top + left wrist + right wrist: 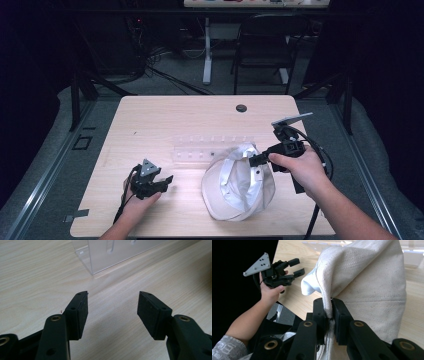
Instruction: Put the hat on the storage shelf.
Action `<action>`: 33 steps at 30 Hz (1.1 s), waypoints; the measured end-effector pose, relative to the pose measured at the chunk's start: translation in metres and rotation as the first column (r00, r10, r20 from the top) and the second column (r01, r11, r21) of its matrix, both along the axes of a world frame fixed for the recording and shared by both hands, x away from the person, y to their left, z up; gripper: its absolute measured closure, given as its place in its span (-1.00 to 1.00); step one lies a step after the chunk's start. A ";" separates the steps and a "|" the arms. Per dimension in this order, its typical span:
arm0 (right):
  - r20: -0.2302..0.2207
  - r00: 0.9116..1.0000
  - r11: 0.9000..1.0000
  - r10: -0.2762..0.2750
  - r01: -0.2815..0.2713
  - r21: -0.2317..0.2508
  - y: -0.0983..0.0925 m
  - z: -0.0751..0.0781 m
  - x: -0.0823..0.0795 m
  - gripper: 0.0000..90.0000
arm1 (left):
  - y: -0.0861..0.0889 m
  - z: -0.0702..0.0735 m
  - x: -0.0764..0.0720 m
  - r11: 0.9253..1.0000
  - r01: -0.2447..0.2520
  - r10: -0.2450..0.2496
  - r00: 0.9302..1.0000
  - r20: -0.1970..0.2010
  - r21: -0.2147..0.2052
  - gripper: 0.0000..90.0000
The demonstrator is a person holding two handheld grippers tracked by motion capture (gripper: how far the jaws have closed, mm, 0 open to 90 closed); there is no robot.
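Observation:
A cream cloth cap (238,184) lies upside down on the wooden table (165,120), right of centre. My right gripper (255,160) is shut on the cap's back edge; in the right gripper view the fabric (372,285) is pinched between the two jaws of the right gripper (329,313) and lifted. My left gripper (167,181) rests near the front left of the table, open, its jaws apart over bare wood (112,302). The left gripper (296,266) also shows far off in the right gripper view, open and held by a hand.
A clear acrylic rack (200,150) with small hooks lies flat on the table behind the cap, its corner (100,257) just ahead of the left jaws. A round grommet hole (241,108) sits near the far edge. A chair (265,45) stands beyond the table.

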State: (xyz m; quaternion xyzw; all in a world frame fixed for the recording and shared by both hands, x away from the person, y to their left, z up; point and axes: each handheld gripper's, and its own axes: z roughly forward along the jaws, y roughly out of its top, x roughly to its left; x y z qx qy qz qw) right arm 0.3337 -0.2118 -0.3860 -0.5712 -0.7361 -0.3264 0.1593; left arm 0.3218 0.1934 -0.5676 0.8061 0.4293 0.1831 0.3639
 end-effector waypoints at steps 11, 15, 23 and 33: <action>0.030 1.000 0.997 0.009 -0.011 0.081 0.000 0.007 -0.002 0.82 | 0.000 0.000 0.000 1.000 0.002 -0.002 1.000 0.004 0.001 -0.05; 0.063 0.998 0.989 0.007 -0.016 0.148 0.000 0.014 -0.004 0.82 | 0.000 0.001 0.000 1.000 0.004 -0.004 1.000 0.004 0.000 -0.05; 0.131 0.991 0.971 -0.020 -0.012 0.238 -0.008 0.024 -0.005 0.83 | -0.004 0.001 -0.002 1.000 0.013 -0.013 1.000 0.011 0.004 -0.05; 0.154 0.986 0.956 -0.059 0.011 0.293 -0.011 0.031 0.004 0.83 | -0.009 0.001 -0.003 0.999 0.035 -0.035 0.999 0.021 -0.006 -0.03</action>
